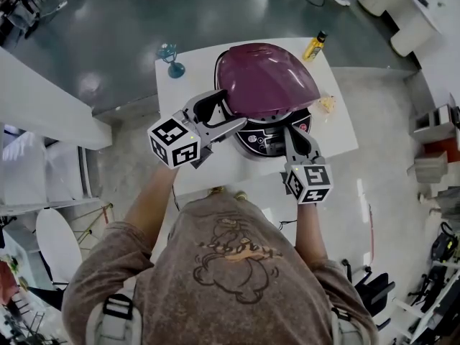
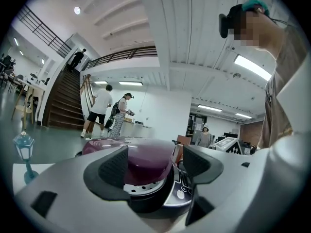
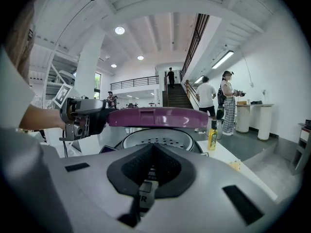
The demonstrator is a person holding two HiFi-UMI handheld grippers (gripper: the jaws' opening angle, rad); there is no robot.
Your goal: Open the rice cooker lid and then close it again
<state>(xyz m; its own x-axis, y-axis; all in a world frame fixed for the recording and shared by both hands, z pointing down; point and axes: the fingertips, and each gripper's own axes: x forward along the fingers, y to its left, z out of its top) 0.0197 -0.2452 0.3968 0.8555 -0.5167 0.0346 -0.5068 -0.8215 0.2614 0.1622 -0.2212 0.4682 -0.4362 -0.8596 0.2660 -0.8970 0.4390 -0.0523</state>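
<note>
Left claw (image 1: pixel 221 113) gapes open beside the half-raised glossy purple rice cooker lid (image 1: pixel 267 77). Right claw (image 1: pixel 290 131) is closed against the cooker's front.

This is a large open workspace, like a lab hall. It has a polished grey floor (image 1: pixel 108 27) and white tables (image 1: pixel 341 131). A dark staircase (image 2: pixel 58 101) climbs to a railed balcony (image 2: pixel 124 55). Strip lights (image 2: pixel 252 67) hang under a white beamed ceiling, and people (image 2: pixel 99 111) stand at a counter.
</note>
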